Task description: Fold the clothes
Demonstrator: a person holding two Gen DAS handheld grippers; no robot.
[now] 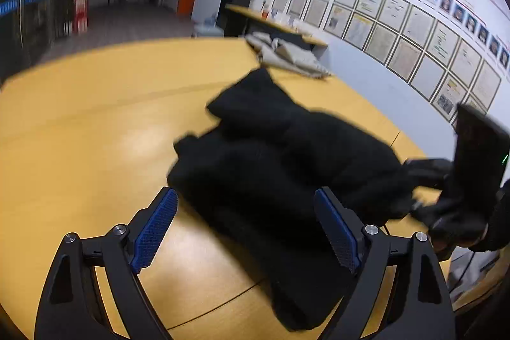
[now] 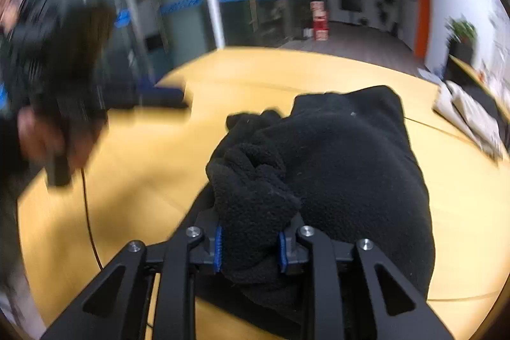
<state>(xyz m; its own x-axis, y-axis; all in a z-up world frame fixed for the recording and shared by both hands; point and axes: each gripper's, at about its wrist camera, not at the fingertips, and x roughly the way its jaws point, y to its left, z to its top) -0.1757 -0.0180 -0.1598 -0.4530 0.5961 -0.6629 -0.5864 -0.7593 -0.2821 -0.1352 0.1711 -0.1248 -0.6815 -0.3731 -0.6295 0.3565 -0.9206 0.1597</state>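
A fleece garment (image 1: 280, 161) lies bunched on the worktop (image 1: 95, 129), with a second pile of clothes (image 1: 287, 54) behind it near the far edge. The left hand-held gripper (image 1: 245, 228) hangs over the garment's near end — its right-hand neighbour, the right hand-held gripper (image 2: 250, 247), has a fold of the garment between its fingers.

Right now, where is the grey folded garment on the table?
In the left wrist view the grey folded garment lies at the far edge of the wooden table, beyond the black fleece and near the wall of framed papers.
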